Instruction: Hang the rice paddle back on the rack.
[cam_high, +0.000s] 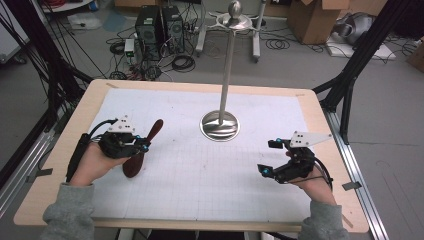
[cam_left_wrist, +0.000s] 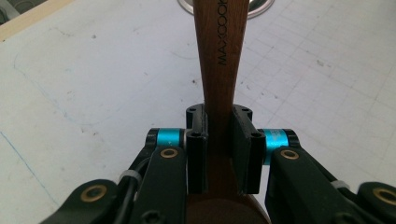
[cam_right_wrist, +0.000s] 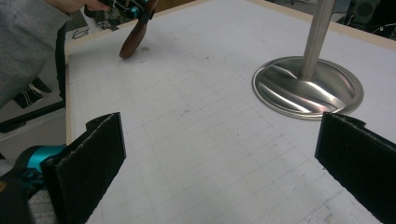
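nearest the person, two grey sleeves come in over the table's (cam_high: 60, 165) front edge. the left gripper (cam_high: 142, 146) sits at the left of the white grid mat (cam_high: 200, 175), its jaws clamped on the neck of a wooden spoon (cam_high: 145, 150). in the left gripper view the two black pads press the spoon's (cam_left_wrist: 219, 70) narrow handle from both sides, with the handle running up and away toward the stand and the darker bowl end just under the jaws. from above, the spoon is tilted, bowl end toward the person and touching or just over the mat, handle pointing up and away to the right.

the right gripper (cam_high: 270, 157) hovers over the right side of the mat, jaws wide apart with nothing between them; its own view shows bare mat (cam_right_wrist: 196, 140) between the pads.

farther off, near the middle of the mat, stands a metal stand (cam_high: 220, 125): a round base, a tall thin pole, a ball on top. its base (cam_right_wrist: 308, 88) lies well apart from both grippers.
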